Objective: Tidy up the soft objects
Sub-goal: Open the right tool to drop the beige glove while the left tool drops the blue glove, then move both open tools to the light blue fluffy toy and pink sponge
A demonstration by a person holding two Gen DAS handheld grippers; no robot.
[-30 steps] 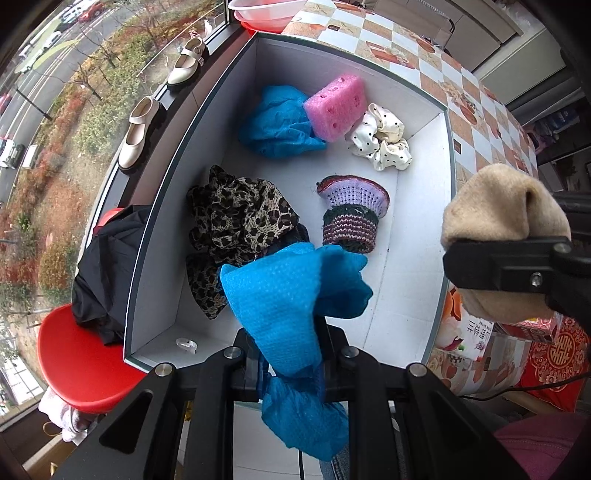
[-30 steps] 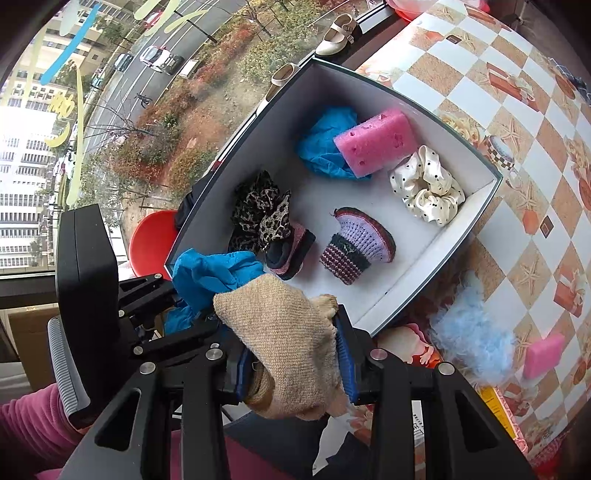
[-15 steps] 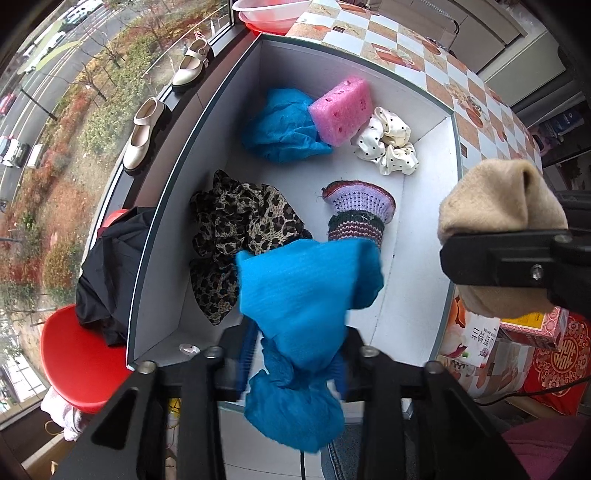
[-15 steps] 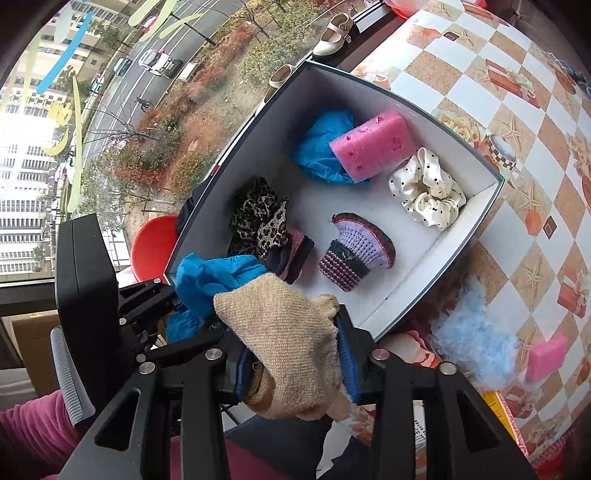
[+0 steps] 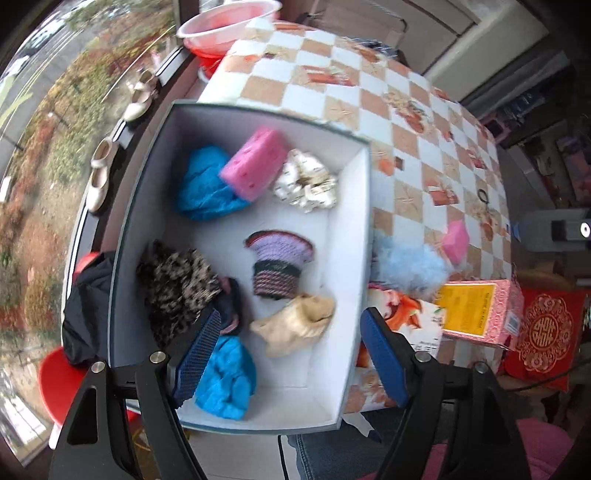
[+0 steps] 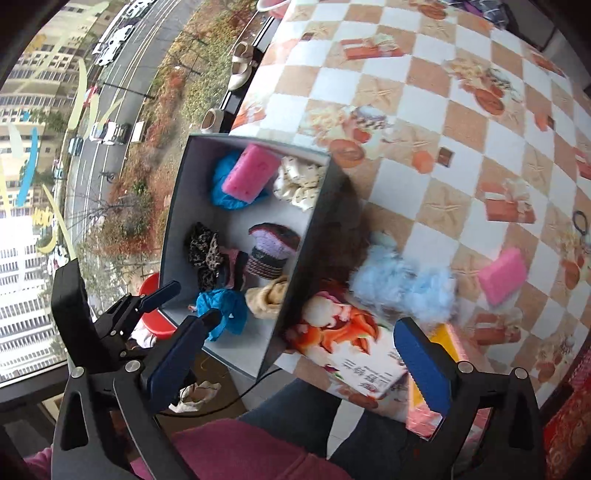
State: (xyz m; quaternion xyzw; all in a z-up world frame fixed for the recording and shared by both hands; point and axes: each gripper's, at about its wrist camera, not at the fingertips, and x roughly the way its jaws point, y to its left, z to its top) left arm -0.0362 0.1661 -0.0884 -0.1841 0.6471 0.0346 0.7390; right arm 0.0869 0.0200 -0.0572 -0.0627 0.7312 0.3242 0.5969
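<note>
A white-lined box (image 5: 354, 236) (image 6: 177, 206) holds soft things: a blue cloth (image 5: 225, 376) (image 6: 221, 306) and a beige sock (image 5: 295, 325) (image 6: 266, 295) at its near end, a leopard cloth (image 5: 177, 280), a knitted purple hat (image 5: 277, 266), a pink sponge (image 5: 255, 162), a second blue cloth (image 5: 203, 184) and a spotted scrunchie (image 5: 306, 181). My left gripper (image 5: 291, 354) is open and empty above the box's near end. My right gripper (image 6: 299, 354) is open and empty, off the box's near right side. A light blue fluffy piece (image 6: 402, 284) and a small pink sponge (image 6: 502, 273) lie on the table.
The checkered table (image 6: 443, 110) carries a pink carton (image 5: 476, 310) and a printed box (image 6: 351, 350) at its near edge. A red stool (image 5: 59, 380) with a black garment (image 5: 85, 306) stands left of the box. A pink basin (image 5: 229, 22) sits at the far end. Shoes (image 5: 99, 177) line the window sill.
Both grippers have opened and let go: the blue cloth and the beige sock now lie in the box's near end. Both grippers have pulled back and swung right.
</note>
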